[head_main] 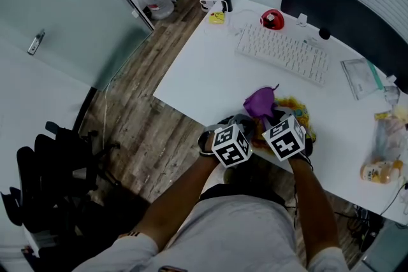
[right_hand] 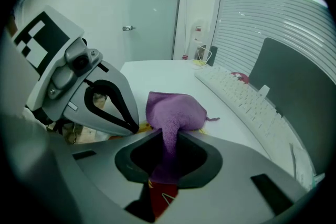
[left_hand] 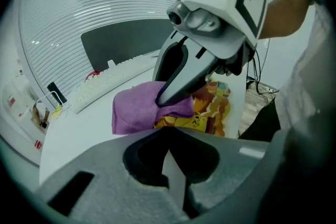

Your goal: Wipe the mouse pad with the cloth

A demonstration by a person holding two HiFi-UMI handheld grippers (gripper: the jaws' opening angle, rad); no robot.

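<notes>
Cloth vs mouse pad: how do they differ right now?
The cloth is plain purple; the mouse pad is printed orange and yellow. The cloth is bunched, one end pinched in the right gripper; the mouse pad lies flat. Both sit near the edge of the white table, cloth on pad.

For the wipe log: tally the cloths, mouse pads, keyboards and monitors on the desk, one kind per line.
Purple cloth: 1
Printed mouse pad: 1
White keyboard: 1
Dark monitor: 1
Total: 4
</notes>
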